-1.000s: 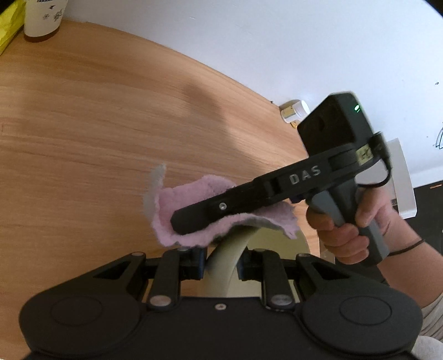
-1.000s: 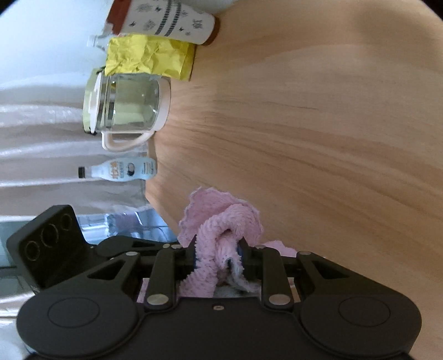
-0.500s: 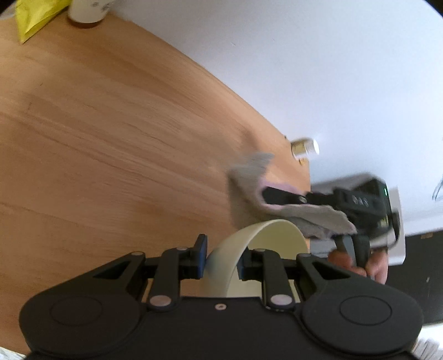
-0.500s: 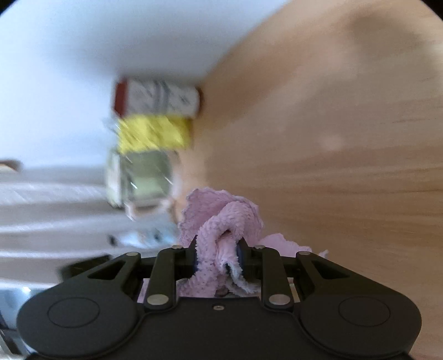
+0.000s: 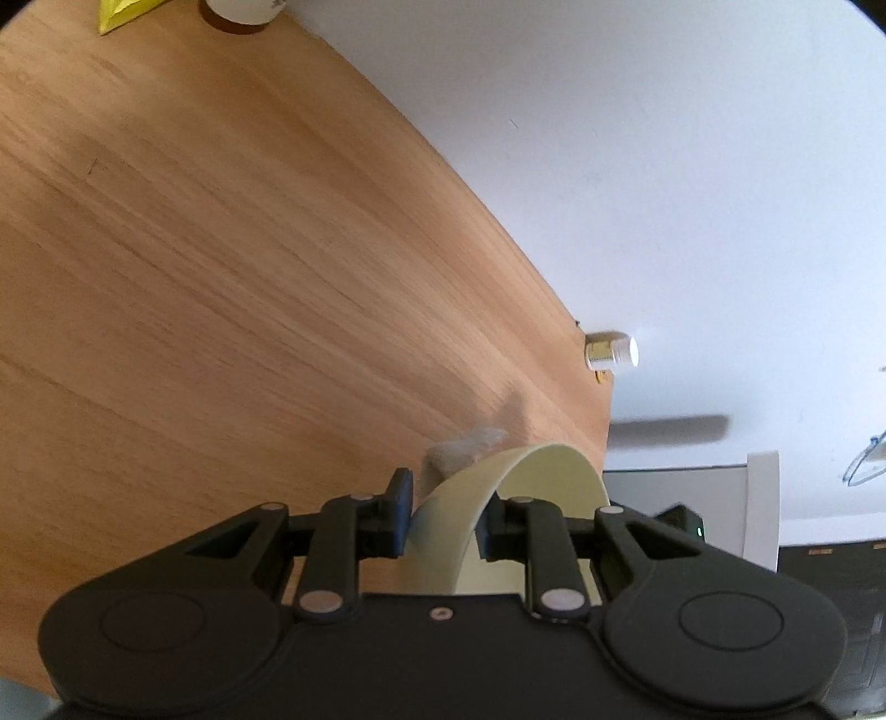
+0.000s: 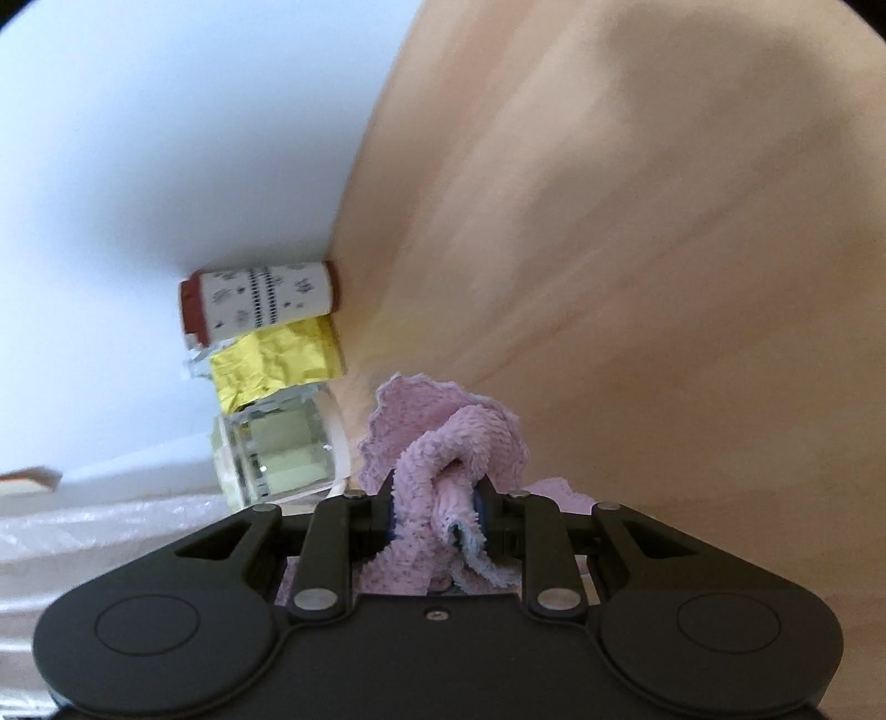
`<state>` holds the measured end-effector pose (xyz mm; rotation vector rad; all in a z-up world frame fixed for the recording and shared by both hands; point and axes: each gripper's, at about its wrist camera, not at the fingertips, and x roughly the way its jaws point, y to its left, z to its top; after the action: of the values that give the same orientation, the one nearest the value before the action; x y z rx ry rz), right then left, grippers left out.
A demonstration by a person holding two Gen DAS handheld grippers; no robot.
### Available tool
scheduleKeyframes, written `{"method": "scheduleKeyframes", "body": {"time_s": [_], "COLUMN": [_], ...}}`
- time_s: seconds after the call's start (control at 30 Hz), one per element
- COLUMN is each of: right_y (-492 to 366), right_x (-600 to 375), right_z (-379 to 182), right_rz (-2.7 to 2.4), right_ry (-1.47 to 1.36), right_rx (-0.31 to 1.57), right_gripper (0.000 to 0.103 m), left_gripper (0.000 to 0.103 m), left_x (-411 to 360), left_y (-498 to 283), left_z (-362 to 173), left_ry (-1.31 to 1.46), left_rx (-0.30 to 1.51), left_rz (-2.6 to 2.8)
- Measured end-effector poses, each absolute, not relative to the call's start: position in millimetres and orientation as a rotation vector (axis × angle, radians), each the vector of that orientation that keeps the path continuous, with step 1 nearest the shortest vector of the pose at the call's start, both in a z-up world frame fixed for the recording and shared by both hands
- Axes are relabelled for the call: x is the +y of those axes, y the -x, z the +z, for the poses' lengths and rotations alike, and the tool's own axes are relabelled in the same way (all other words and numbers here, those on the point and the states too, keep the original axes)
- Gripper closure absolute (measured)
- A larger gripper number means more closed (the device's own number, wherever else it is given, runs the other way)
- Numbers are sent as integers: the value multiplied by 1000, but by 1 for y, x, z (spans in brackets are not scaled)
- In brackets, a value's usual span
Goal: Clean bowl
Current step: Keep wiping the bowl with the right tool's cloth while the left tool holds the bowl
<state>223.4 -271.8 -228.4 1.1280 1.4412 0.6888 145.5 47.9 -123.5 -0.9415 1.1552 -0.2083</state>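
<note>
Left wrist view
left gripper point(image 5: 444, 526): clamped on the rim of the bowl point(image 5: 545, 471), pale yellow-green, held above the wooden table point(image 5: 221, 277)
cloth point(image 5: 465, 450): a blurred greyish bit just past the bowl rim
small white-capped jar point(image 5: 612, 351): at table edge, beyond the bowl
yellow packet point(image 5: 124, 6): far corner of table, well apart from the bowl

Right wrist view
right gripper point(image 6: 434, 512): clamped on the bunched pink cloth point(image 6: 443, 443)
glass jug point(image 6: 277, 454): just beside the cloth
yellow packet point(image 6: 277, 360): beyond jug
patterned cup point(image 6: 257, 302): beyond packet, by wall
bowl: not seen here
</note>
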Motion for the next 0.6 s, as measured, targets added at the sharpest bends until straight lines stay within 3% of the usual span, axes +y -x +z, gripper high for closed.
{"method": "scheduleKeyframes", "body": {"time_s": [0.23, 0.6], "right_y": [-221, -199], "right_x": [-287, -285], "right_z": [-208, -224], "right_rz": [703, 622], "right_ry": [-1154, -1173], "right_rx": [1346, 1384], "right_gripper": [77, 77], "left_gripper": [82, 81], "left_x": [50, 54], "left_y": [-148, -145], "left_z": [-114, -113], "left_ry": [956, 976], "left_rx": [1109, 1096], "left_rz": [-201, -184]}}
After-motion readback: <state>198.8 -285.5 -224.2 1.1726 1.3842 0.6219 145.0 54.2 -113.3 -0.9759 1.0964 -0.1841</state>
